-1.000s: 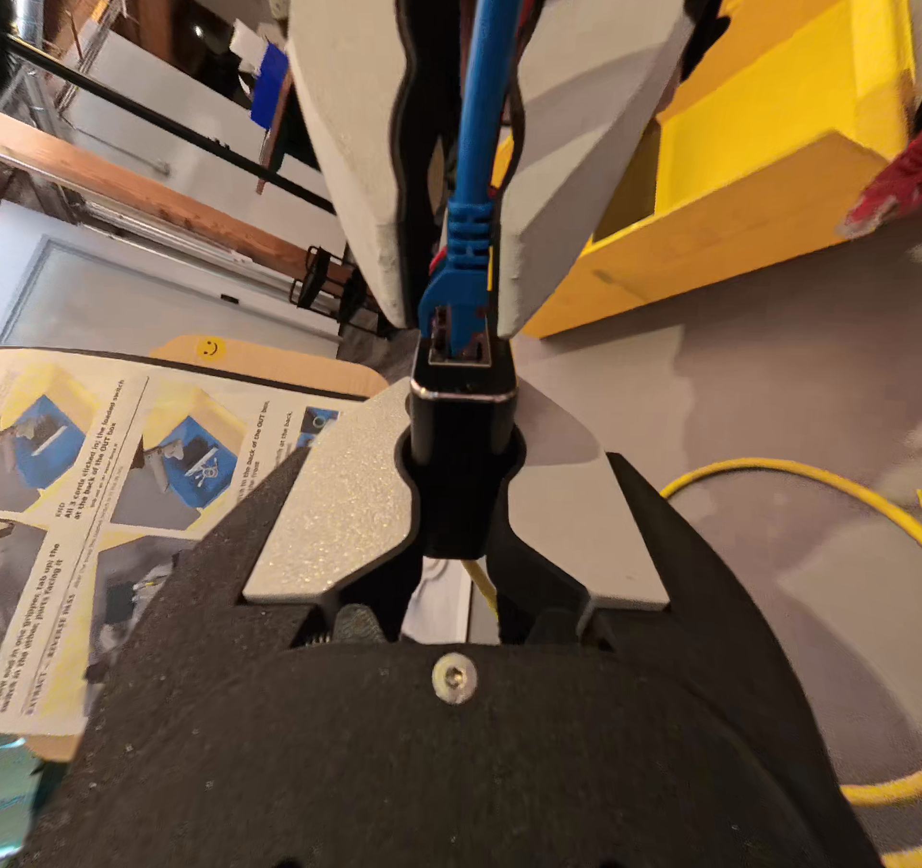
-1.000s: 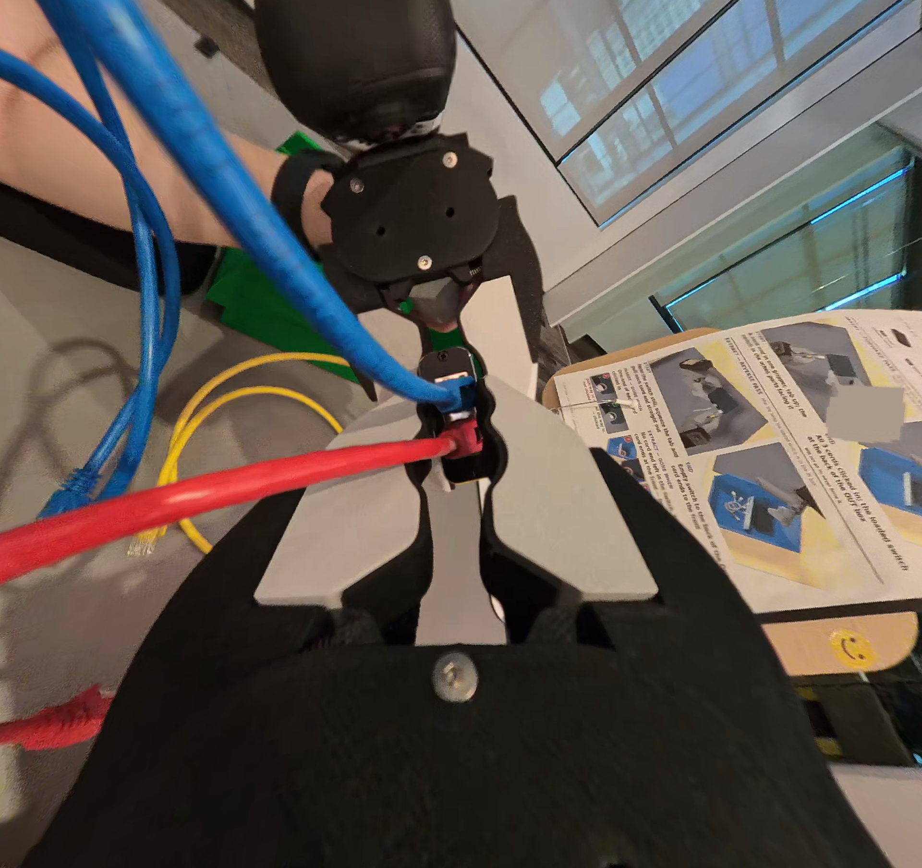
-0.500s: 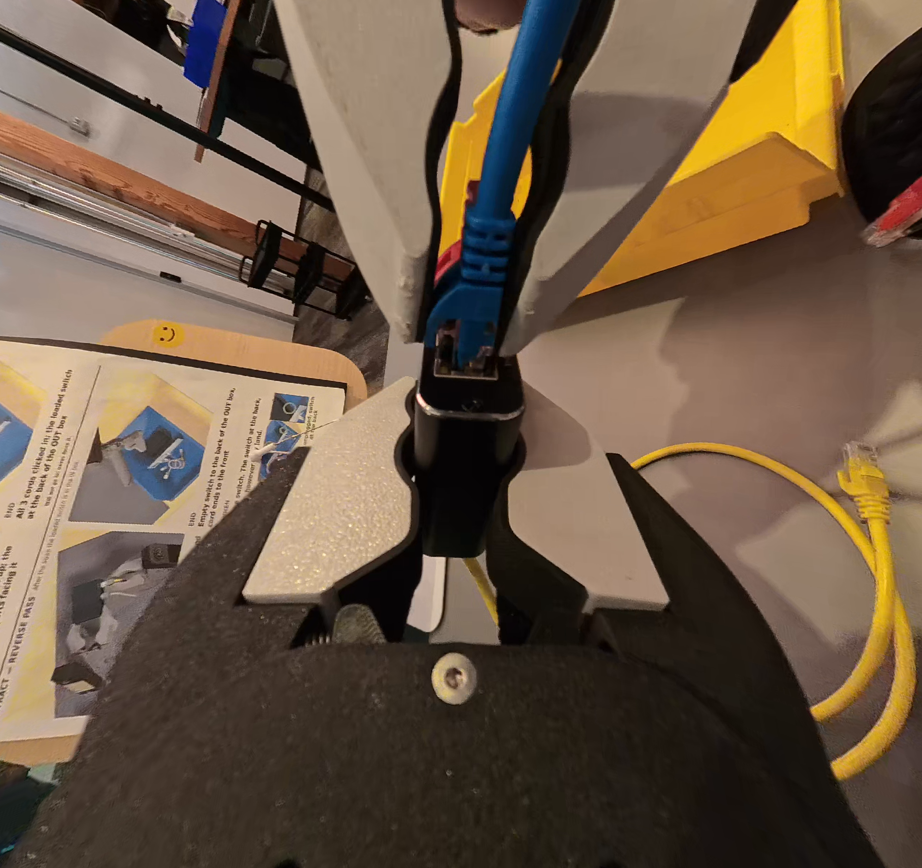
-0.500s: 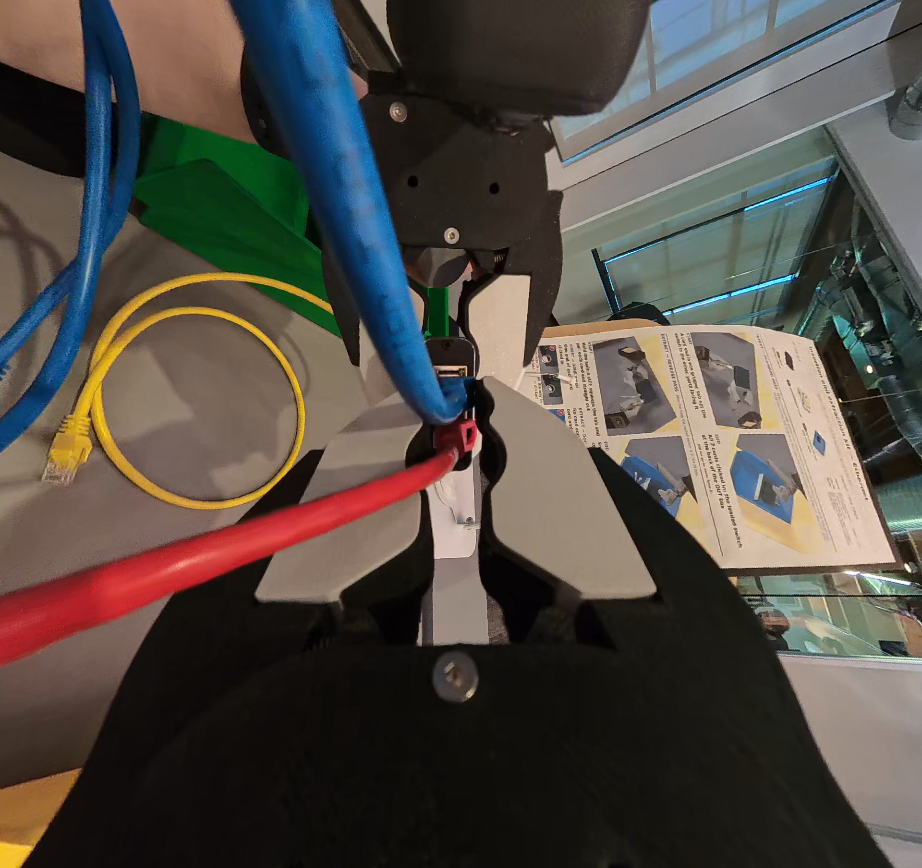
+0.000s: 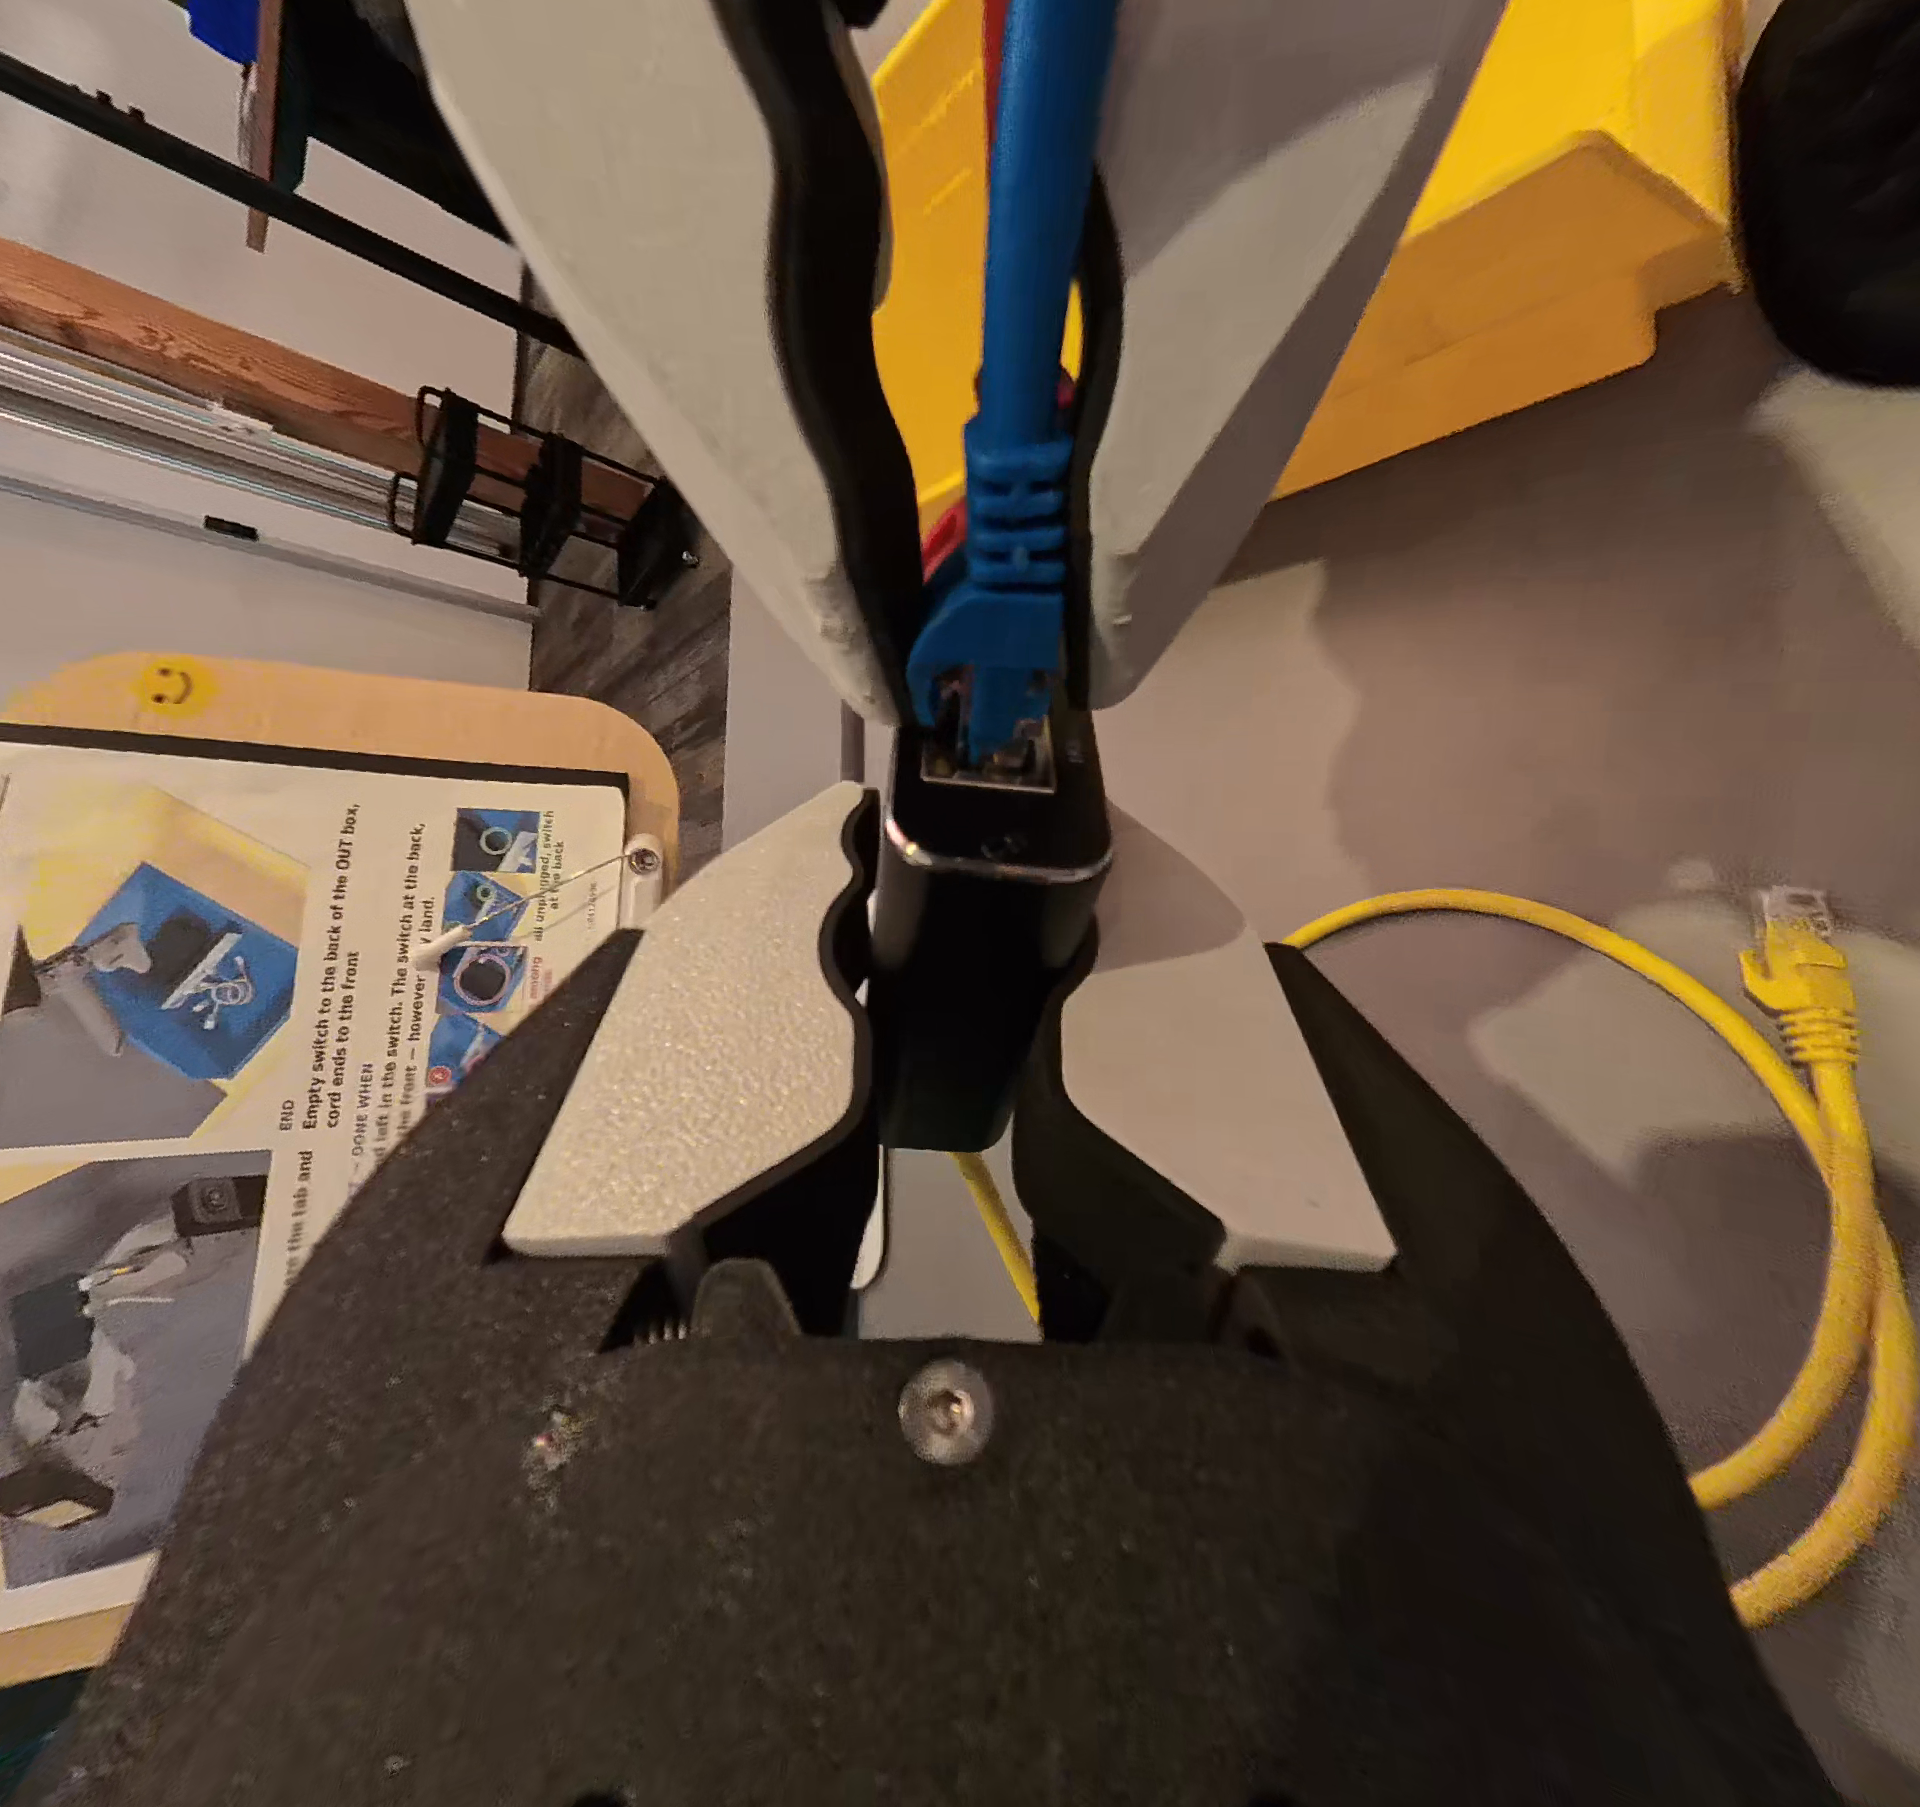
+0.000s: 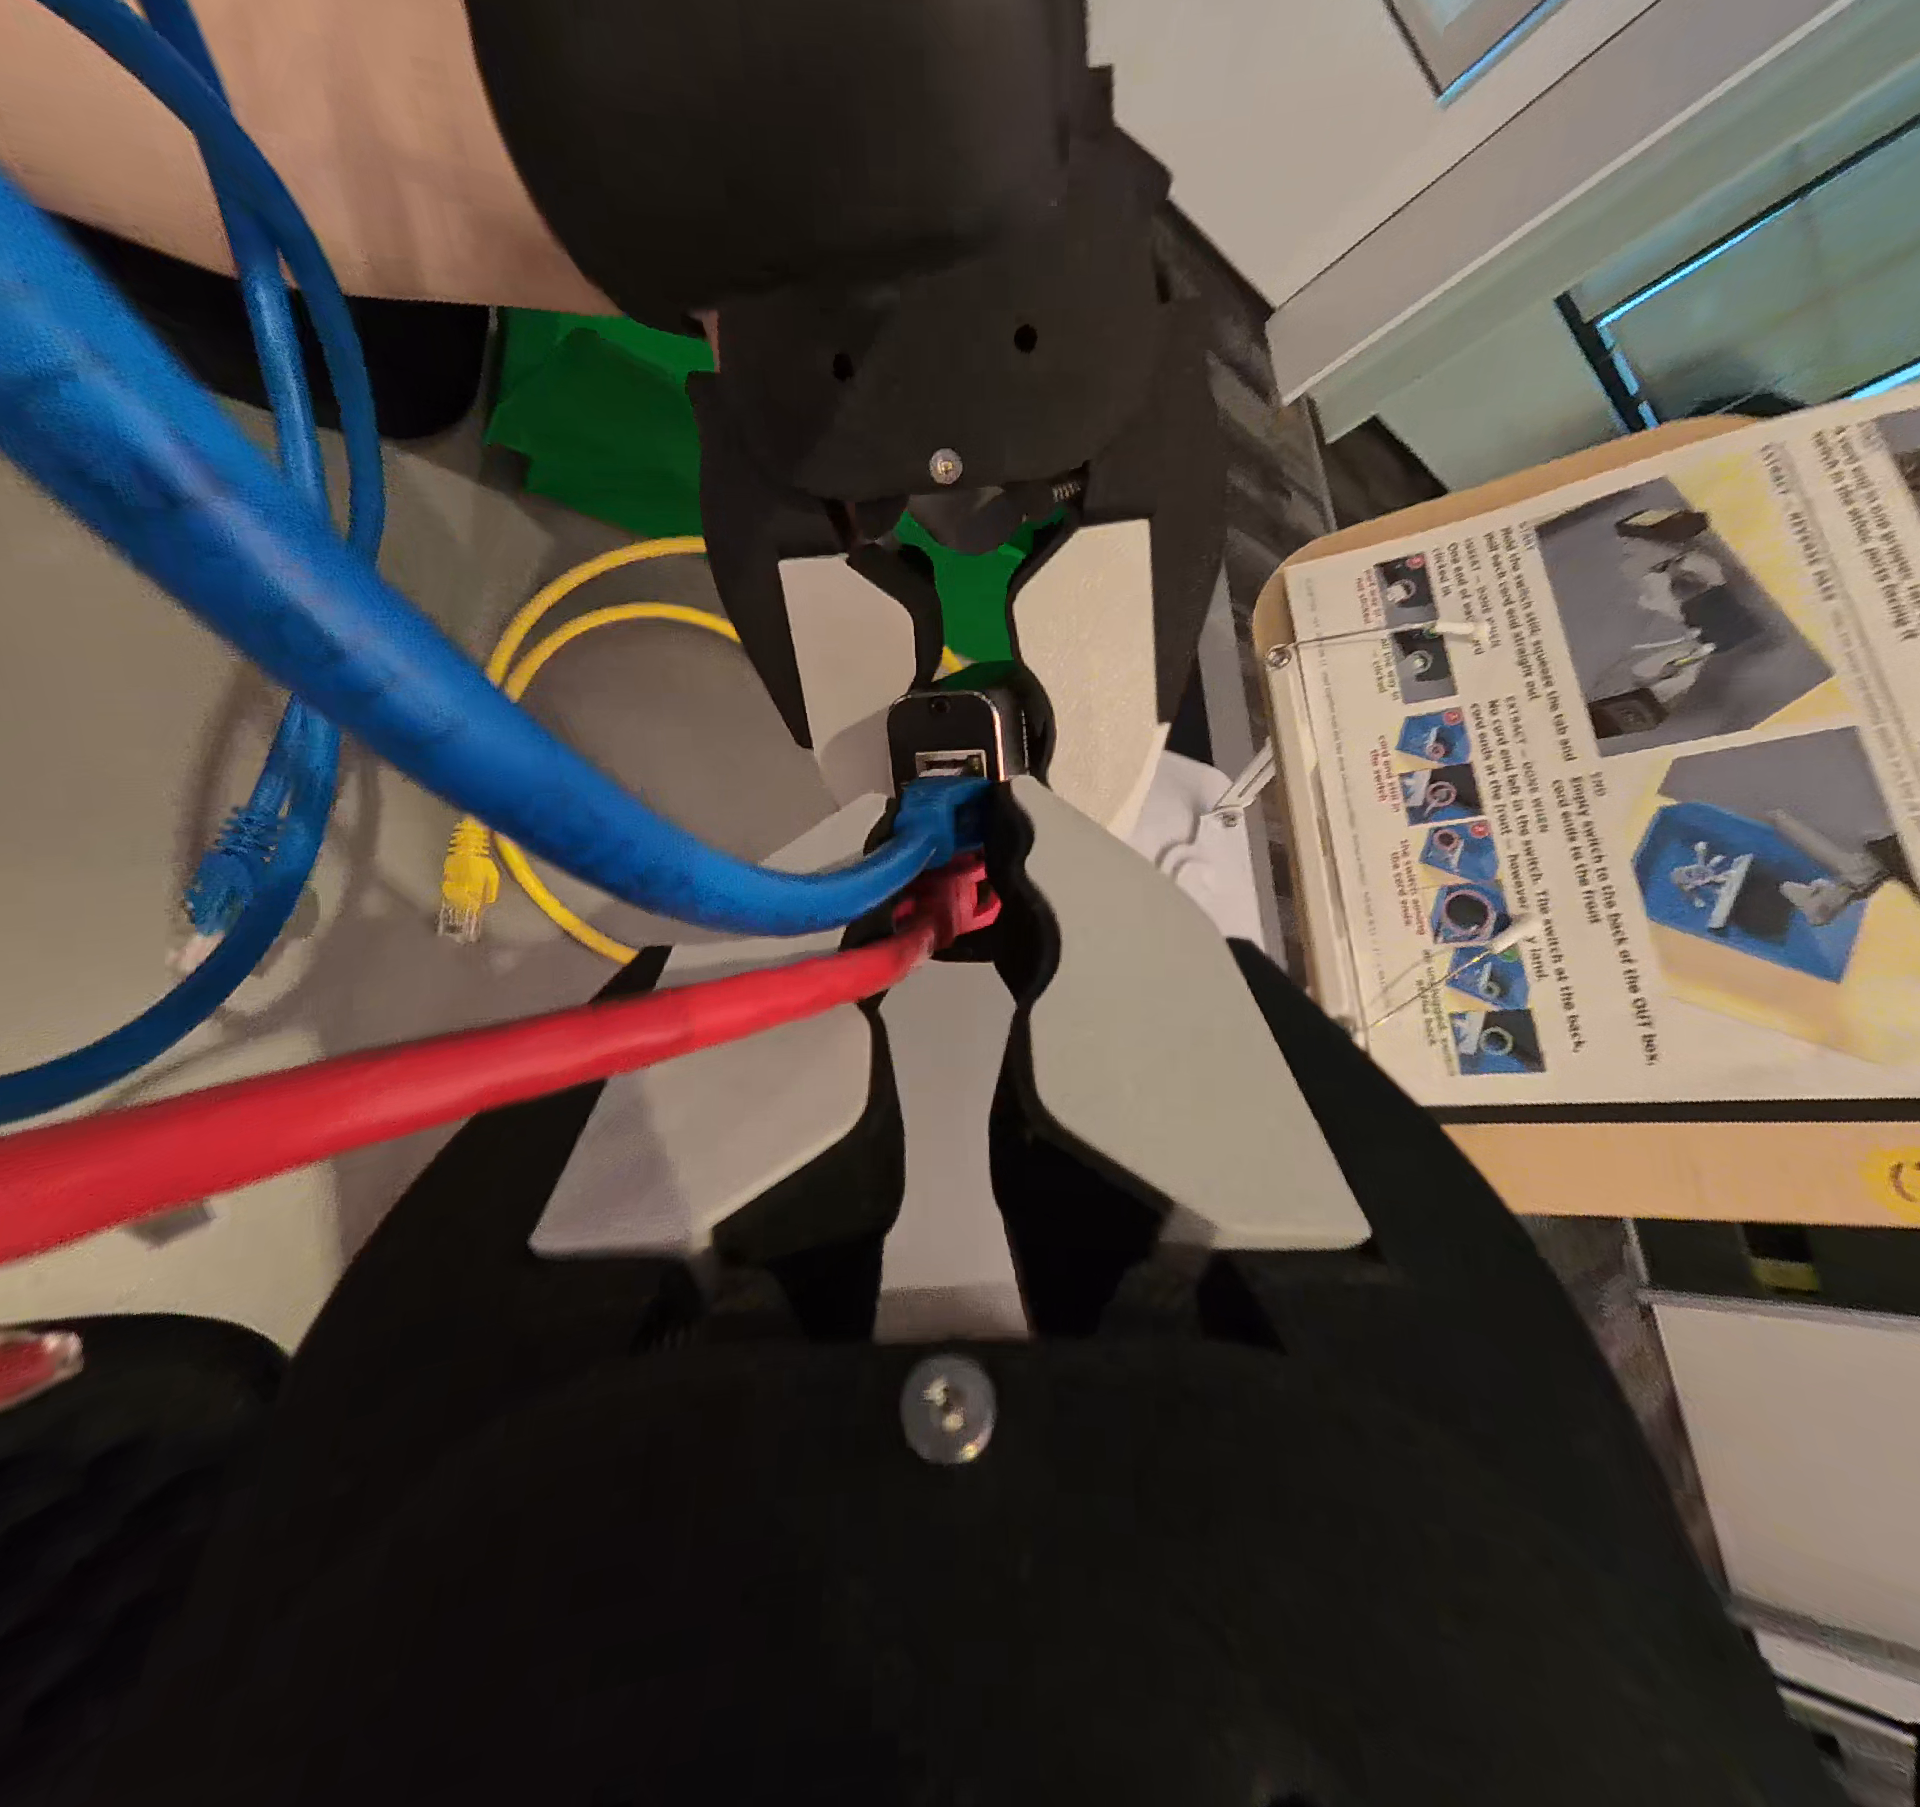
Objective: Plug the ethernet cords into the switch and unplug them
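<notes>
While the left gripper [image 5: 982,936] clamps the black switch [image 5: 977,968] between its pads, the right gripper [image 6: 971,874] is closed on the blue cord [image 6: 343,656] at its plug, which sits at the switch's port (seated or not, I cannot tell). A red cord [image 6: 416,1082] runs through the same grip. Far right on the grey table [image 5: 1558,697] lies a yellow cord [image 5: 1829,1134], near a yellow bin [image 5: 1538,230].
</notes>
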Motion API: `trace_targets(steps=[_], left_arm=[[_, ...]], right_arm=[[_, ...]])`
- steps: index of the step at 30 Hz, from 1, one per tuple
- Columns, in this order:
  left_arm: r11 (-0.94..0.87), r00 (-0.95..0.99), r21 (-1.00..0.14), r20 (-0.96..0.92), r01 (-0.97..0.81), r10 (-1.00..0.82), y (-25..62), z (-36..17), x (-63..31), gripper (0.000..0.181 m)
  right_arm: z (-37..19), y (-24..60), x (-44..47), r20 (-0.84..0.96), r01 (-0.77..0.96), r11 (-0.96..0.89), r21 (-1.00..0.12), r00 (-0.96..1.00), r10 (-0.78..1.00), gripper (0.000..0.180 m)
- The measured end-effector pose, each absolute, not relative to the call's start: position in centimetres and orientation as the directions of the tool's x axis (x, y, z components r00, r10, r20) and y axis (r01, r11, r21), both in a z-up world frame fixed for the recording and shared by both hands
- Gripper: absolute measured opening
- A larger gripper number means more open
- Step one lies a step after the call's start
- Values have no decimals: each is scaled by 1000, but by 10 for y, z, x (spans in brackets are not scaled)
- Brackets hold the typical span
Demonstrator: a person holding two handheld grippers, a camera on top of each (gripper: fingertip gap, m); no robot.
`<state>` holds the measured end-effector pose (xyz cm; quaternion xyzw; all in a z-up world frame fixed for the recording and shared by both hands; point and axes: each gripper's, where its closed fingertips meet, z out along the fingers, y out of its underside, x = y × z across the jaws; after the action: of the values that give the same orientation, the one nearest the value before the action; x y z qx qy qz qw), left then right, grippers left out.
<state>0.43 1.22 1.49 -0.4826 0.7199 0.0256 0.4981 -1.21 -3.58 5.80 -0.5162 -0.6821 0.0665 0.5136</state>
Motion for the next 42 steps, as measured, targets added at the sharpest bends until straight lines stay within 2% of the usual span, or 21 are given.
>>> trace_targets(steps=[13,24,28,32,34,36,40,42], left_arm=[[560,-37,-429,-769,-709,-638,16,11,8,28],[547,-46,-335,-821,-767,-569,23,10,7,27],[595,40,-412,-843,-690,-537,13,32,13,28],[644,98,-396,-889,-655,-447,10,44,21,35],[650,139,-374,-913,-661,-384,14,47,23,30],[624,194,-426,-893,-655,-406,18,55,19,26],[583,216,-364,-926,-726,-308,33,66,0,26],[551,241,-392,-913,-736,-328,41,69,-11,25]], right_arm=[[52,-34,-8,582,634,415,-653,69,811,17],[50,-33,-5,406,571,273,-775,118,906,19],[73,-39,-8,503,437,420,-796,91,859,17],[80,-45,-8,633,419,554,-719,65,772,16],[80,-46,-9,701,427,618,-660,53,712,16],[86,-43,-10,771,422,679,-600,81,631,17],[92,-29,-8,836,511,684,-520,140,531,17],[97,-23,2,867,559,678,-477,171,468,17]])
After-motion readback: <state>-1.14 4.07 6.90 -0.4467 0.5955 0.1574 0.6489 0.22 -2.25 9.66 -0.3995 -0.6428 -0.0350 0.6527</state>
